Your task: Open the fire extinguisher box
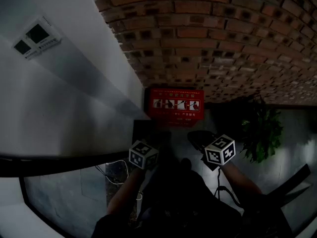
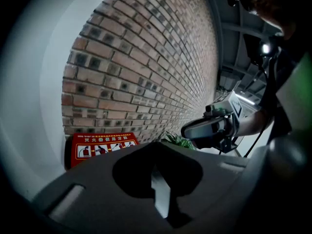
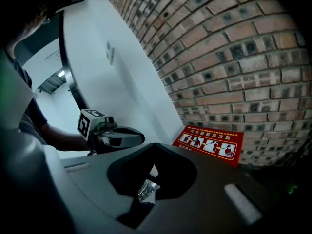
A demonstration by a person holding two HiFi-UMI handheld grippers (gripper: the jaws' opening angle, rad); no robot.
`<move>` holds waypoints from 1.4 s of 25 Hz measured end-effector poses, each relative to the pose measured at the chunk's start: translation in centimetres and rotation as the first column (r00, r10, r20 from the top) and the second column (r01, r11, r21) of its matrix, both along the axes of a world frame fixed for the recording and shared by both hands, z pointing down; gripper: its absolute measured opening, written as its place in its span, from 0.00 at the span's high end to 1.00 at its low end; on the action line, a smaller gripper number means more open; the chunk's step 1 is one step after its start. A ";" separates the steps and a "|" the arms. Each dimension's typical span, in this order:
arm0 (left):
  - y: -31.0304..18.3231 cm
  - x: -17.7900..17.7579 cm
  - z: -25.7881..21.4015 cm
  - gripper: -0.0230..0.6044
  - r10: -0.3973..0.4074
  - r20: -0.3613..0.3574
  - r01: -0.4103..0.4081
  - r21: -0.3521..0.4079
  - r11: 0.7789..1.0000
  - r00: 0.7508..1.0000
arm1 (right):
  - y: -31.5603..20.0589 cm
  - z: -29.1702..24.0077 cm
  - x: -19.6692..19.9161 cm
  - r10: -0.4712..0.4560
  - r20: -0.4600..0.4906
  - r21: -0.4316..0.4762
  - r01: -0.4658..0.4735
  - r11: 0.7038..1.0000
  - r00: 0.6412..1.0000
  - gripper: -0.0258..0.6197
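The red fire extinguisher box (image 1: 173, 105) stands on the floor against the brick wall, its lid down, with white pictograms on top. It also shows in the left gripper view, as the box (image 2: 100, 149), and in the right gripper view (image 3: 210, 144). My left gripper (image 1: 157, 138) hovers just short of the box's near left side, jaws together and empty. My right gripper (image 1: 197, 139) hangs beside it near the box's right side, also shut on nothing. In its own view the left gripper (image 2: 156, 145) points past the box; the right gripper (image 3: 155, 146) does the same.
A brick wall (image 1: 223, 38) rises behind the box and a white wall (image 1: 64, 93) runs along the left, carrying a small socket panel (image 1: 35, 37). A potted green plant (image 1: 260, 128) stands to the right of the box. A thin cable (image 1: 111, 175) lies at lower left.
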State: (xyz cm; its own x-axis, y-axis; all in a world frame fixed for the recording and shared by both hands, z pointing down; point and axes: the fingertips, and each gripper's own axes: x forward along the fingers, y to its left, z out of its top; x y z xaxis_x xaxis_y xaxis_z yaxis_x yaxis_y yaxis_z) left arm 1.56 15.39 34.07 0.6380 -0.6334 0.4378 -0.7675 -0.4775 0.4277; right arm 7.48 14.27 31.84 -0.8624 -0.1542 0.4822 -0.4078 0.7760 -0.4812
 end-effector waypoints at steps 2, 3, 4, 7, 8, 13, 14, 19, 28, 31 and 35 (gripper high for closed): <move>-1.5 -1.5 3.1 0.97 -0.042 -0.026 0.041 -0.054 0.998 0.999 | -1.0 2.6 -1.9 0.015 -0.031 -0.037 -0.016 0.999 0.999 0.96; -2.1 -2.3 4.6 0.97 -0.064 -0.038 0.061 -0.084 0.995 0.997 | -1.3 4.1 -2.7 0.026 -0.044 -0.065 -0.029 0.997 0.999 0.96; -2.7 -3.0 6.2 0.97 -0.085 -0.052 0.078 -0.118 0.990 0.995 | -1.4 5.7 -3.6 0.041 -0.055 -0.099 -0.046 0.994 0.998 0.96; -3.9 -4.2 10.8 0.97 -0.115 -0.091 0.093 -0.220 0.971 0.989 | -1.7 10.2 -5.3 0.096 -0.098 -0.177 -0.113 0.978 0.990 0.96; -4.2 -4.3 12.1 0.96 -0.114 -0.098 0.087 -0.249 0.965 0.989 | -2.0 11.6 -5.7 0.110 -0.124 -0.177 -0.132 0.975 0.986 0.96; -4.8 -4.3 18.5 0.96 -0.132 -0.120 0.077 -0.385 0.920 0.984 | -4.0 16.9 -6.4 0.181 -0.170 -0.201 -0.214 0.956 0.969 0.96; -4.9 -4.2 19.5 0.96 -0.136 -0.122 0.075 -0.406 0.911 0.983 | -4.1 17.8 -6.2 0.189 -0.177 -0.218 -0.226 0.949 0.966 0.96; -7.5 -2.9 23.7 0.95 -0.208 -0.160 0.113 -0.459 0.881 0.965 | -5.3 22.4 -4.5 0.191 -0.204 -0.291 -0.246 0.925 0.960 0.96; -11.9 -1.8 29.6 0.95 -0.358 -0.248 0.200 -0.495 0.845 0.900 | -6.9 31.2 -2.2 0.146 -0.249 -0.361 -0.232 0.903 0.957 0.96; -12.8 -2.3 30.3 0.95 -0.390 -0.265 0.225 -0.490 0.842 0.882 | -7.1 33.1 -2.4 0.140 -0.251 -0.399 -0.233 0.887 0.958 0.96; -13.1 -1.9 30.2 0.95 -0.365 -0.272 0.204 -0.478 0.854 0.890 | -8.0 35.0 -2.7 0.200 -0.242 -0.430 -0.290 0.855 0.949 0.96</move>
